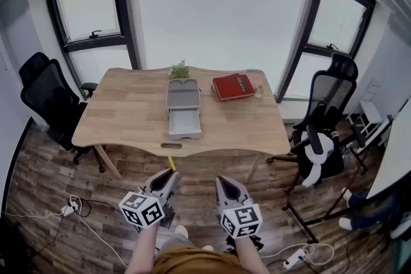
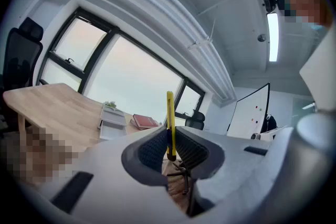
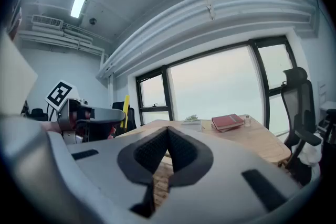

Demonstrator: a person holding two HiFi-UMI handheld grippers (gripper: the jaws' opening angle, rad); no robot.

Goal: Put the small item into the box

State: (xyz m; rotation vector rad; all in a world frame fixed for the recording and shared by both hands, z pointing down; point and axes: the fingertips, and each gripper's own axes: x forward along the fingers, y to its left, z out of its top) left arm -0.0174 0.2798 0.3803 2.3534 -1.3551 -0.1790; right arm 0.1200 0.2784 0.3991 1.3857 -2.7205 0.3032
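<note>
A thin yellow stick-like item (image 2: 170, 123) stands upright between the jaws of my left gripper (image 2: 170, 150), which is shut on it; its tip (image 1: 171, 163) shows in the head view too. My left gripper (image 1: 168, 178) and right gripper (image 1: 226, 184) hang low over the floor, well in front of the wooden table (image 1: 122, 112). The grey box (image 1: 183, 107) sits mid-table with its drawer (image 1: 184, 123) pulled open toward me. My right gripper (image 3: 168, 150) is shut with nothing in it; the left gripper (image 3: 86, 115) with the yellow item (image 3: 125, 110) shows at its left.
A red book (image 1: 234, 86) and a small bottle (image 1: 259, 90) lie right of the box, a small plant (image 1: 180, 70) behind it. Black office chairs stand at the left (image 1: 46, 102) and right (image 1: 326, 119) of the table. Cables and a power strip (image 1: 295, 258) lie on the wood floor.
</note>
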